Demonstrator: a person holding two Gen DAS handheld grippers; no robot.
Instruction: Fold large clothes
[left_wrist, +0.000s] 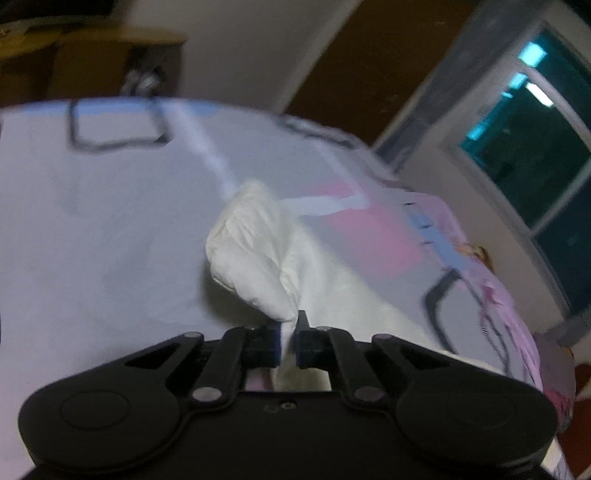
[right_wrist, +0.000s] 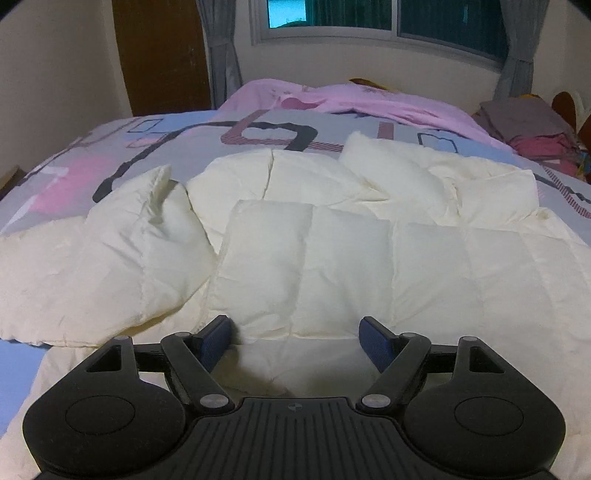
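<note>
— On the bed (right_wrist: 155, 144), spread over the patterned cover, lies the cream padded jacket (right_wrist: 332, 258), puffy and quilted. Looks light and soft to me, maybe slippery.

— Agreed, it'll likely slump wherever it's lifted. The left gripper (left_wrist: 287, 343) has its jaws pinched on a bunched fold of the jacket.

— And the right gripper (right_wrist: 297, 341)?

— Jaws spread wide, holding nothing, low over the near edge. I'd take a seam or hem, not the padding.

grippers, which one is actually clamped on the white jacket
The left gripper: its jaws are pinched on a fold of the white jacket. The right gripper hangs open above it.
</note>
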